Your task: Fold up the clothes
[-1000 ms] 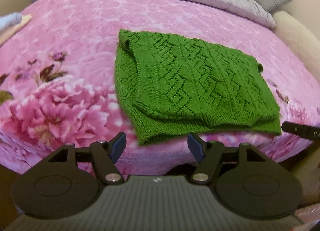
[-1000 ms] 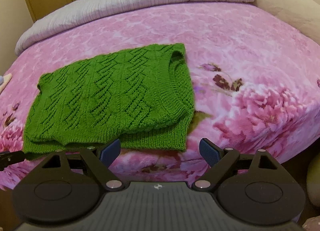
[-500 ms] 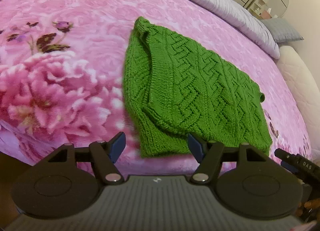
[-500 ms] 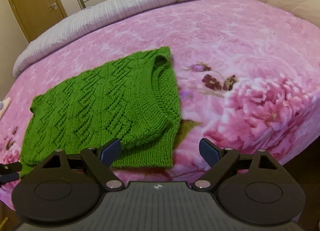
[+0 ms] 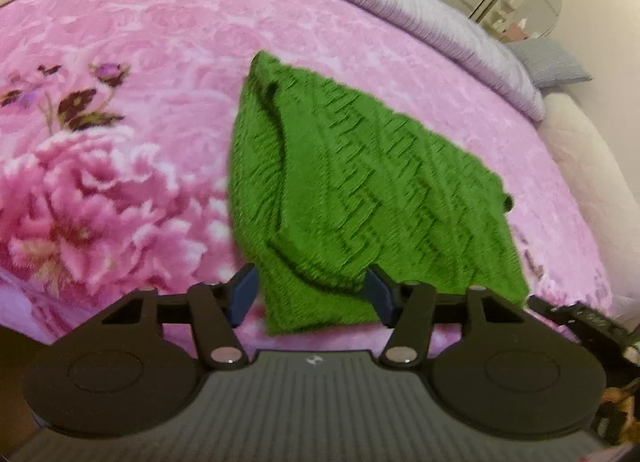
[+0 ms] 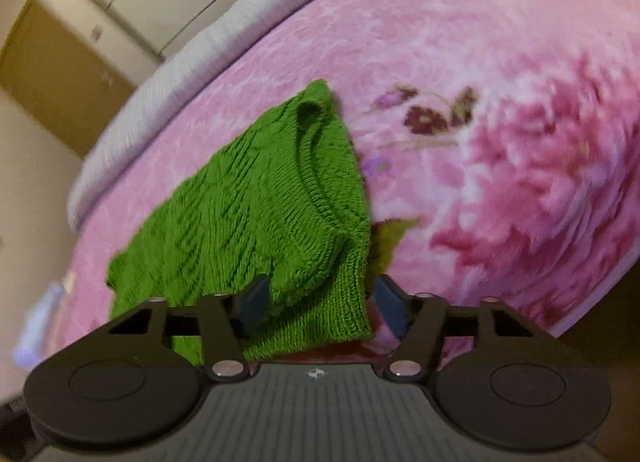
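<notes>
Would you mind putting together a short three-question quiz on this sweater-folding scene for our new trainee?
1. True or false: the left gripper has its fingers spread apart, with the near corner of the green sweater lying between them.
2. Multiple choice: what does the green sweater lie on? A) a wooden floor B) a pink floral blanket C) a grey pillow
3. Fill in: the right gripper is ____ (open or shut) around the sweater's ribbed corner.

Key: 1 true; 2 B; 3 open
</notes>
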Demonstrator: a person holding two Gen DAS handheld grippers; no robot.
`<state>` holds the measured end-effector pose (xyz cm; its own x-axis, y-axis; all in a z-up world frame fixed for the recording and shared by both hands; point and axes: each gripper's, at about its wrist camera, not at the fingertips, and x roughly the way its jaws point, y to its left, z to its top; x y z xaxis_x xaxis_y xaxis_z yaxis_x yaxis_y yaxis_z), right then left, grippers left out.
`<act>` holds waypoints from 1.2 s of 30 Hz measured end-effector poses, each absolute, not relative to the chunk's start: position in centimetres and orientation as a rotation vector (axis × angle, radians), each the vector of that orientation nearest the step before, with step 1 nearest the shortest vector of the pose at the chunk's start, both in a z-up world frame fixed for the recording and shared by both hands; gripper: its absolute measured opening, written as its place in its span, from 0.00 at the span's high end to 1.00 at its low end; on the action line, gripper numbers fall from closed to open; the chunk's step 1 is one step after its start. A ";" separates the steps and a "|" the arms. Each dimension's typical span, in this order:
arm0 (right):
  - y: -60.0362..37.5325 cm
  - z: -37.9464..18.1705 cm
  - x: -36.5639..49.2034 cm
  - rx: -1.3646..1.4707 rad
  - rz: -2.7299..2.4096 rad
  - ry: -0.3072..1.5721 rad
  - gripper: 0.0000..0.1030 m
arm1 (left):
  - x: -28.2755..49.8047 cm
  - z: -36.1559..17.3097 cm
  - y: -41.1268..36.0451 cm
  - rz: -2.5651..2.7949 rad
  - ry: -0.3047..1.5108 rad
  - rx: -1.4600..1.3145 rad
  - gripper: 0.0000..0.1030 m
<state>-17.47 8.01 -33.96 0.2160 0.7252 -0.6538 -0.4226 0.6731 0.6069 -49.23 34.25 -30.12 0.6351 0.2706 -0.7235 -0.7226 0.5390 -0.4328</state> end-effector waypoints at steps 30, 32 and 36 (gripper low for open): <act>7.9 -38.3 -14.1 0.766 0.769 1.218 0.69 | -47.3 -32.1 37.2 0.550 0.615 -0.813 0.85; 8.3 -37.8 -14.5 0.723 0.758 1.200 0.68 | -47.2 -32.2 37.2 0.553 0.629 -0.788 0.85; 9.4 -37.3 -14.8 0.635 0.752 1.186 0.76 | -47.2 -33.4 37.8 0.554 0.639 -0.817 0.85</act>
